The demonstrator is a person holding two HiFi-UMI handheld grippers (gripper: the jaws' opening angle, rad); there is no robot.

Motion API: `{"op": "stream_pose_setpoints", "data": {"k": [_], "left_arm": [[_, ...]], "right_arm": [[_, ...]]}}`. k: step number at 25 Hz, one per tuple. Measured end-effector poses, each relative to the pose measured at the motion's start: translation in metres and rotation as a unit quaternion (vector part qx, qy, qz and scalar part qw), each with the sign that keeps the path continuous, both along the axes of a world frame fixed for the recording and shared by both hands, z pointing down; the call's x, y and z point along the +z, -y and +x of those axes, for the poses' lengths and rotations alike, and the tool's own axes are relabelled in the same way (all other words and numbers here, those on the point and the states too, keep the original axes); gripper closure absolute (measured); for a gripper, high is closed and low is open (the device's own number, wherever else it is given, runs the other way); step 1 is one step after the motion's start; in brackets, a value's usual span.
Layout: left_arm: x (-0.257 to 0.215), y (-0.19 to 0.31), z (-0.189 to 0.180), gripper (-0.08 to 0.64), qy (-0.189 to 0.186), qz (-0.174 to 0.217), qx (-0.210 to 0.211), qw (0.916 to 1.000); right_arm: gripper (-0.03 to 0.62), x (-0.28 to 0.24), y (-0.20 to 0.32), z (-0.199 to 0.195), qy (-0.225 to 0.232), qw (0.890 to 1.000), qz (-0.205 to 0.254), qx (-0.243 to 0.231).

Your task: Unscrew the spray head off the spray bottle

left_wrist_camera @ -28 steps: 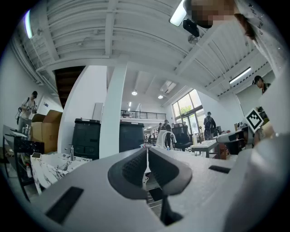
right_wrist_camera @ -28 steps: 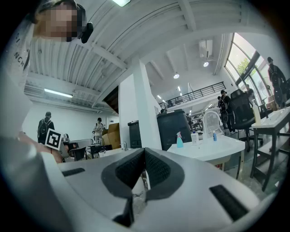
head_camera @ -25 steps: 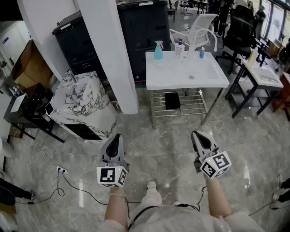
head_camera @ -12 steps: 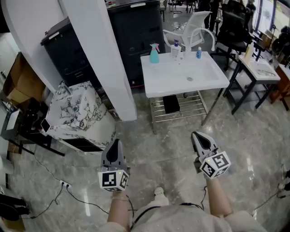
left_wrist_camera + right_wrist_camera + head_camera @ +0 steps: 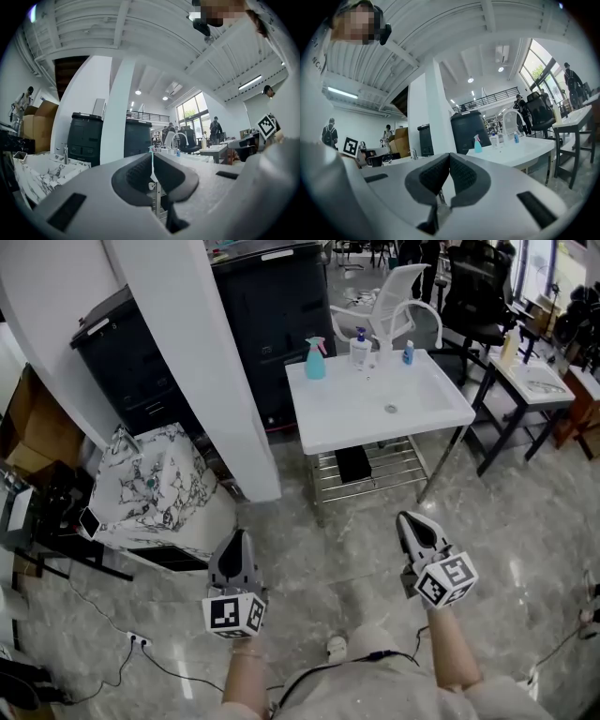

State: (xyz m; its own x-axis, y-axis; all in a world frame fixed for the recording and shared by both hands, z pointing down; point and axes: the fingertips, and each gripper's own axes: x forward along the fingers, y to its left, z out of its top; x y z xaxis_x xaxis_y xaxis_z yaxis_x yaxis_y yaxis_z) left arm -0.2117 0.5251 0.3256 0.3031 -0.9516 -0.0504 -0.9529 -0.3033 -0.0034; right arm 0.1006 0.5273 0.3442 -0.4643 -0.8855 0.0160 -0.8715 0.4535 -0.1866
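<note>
Jaws of both tools are closed, pads meeting, nothing btwn them. The left gripper (image 5: 238, 534) (image 5: 151, 158) and right gripper (image 5: 406, 518) (image 5: 449, 157) are each empty and held level over the grey marble-look floor (image 5: 319, 549). Both are well short of the white basin-top table (image 5: 375, 413) (image 5: 520, 152) w/ metal legs. Each gripper carries its marker cube at the end nearest the person, whose forearms enter at the bottom edge of the head view.

The teal plastic spray bottle (image 5: 315, 359) (image 5: 477, 144), spray head in place, stands upright at the table's far left corner, well apart from both grippers. Along the same far edge, right of the spray bottle, stand a white pump bottle (image 5: 359, 350) and then a small blue bottle (image 5: 408, 353).

- **Under the table:** wire rack shelf (image 5: 375, 470) w/ a black object on it.
- **Behind the table:** white chair (image 5: 392, 287) and tall black cabinet (image 5: 281, 306).
- **Left of the table:** white square pillar (image 5: 202, 362); beyond that, a marble-patterned white counter (image 5: 150, 479).
- **Right of the table:** a smaller white table on black legs (image 5: 534, 381).
</note>
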Motion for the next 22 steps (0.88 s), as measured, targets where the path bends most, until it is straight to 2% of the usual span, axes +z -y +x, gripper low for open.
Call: {"op": "stream_pose_setpoints", "data": {"k": [9, 22], "left_arm": [[0.007, 0.042, 0.0, 0.546, -0.009, -0.004, 0.002, 1.0], [0.015, 0.161, -0.004, 0.546, -0.012, -0.015, -0.022, 0.9996]], "right_arm": [[0.586, 0.001, 0.046, 0.003, -0.011, 1.0, 0.008, 0.007], [0.587, 0.007, 0.173, 0.0, -0.02, 1.0, 0.007, -0.011]]}}
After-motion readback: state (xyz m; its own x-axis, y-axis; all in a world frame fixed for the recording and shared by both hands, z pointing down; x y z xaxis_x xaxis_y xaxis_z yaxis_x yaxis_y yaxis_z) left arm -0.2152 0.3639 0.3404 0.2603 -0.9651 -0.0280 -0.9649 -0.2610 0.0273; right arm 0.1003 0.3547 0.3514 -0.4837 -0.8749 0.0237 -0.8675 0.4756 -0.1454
